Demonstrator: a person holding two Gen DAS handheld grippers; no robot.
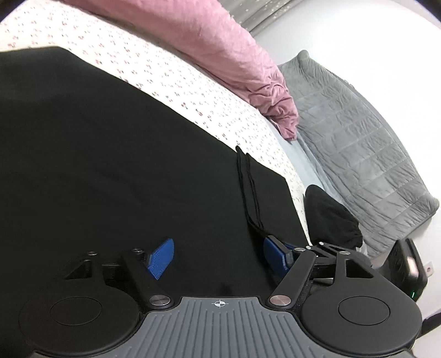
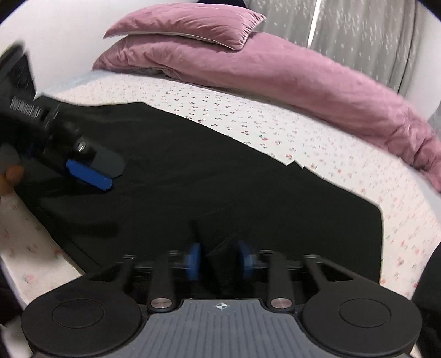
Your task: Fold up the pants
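The black pants lie spread flat on the flowered bedsheet; a folded, layered edge runs down their right side. My left gripper hovers low over the cloth near that edge, its blue pads wide apart with only flat fabric under them. It also shows in the right wrist view as the left gripper, blurred, at the pants' left part. My right gripper stands over the near part of the pants, open, a small raised ridge of black cloth between its pads.
A pink duvet and pink pillow lie along the bed's far side. Beyond the bed's end are a grey quilted blanket, a black bundle and a dark device with a green light. Grey curtains hang behind.
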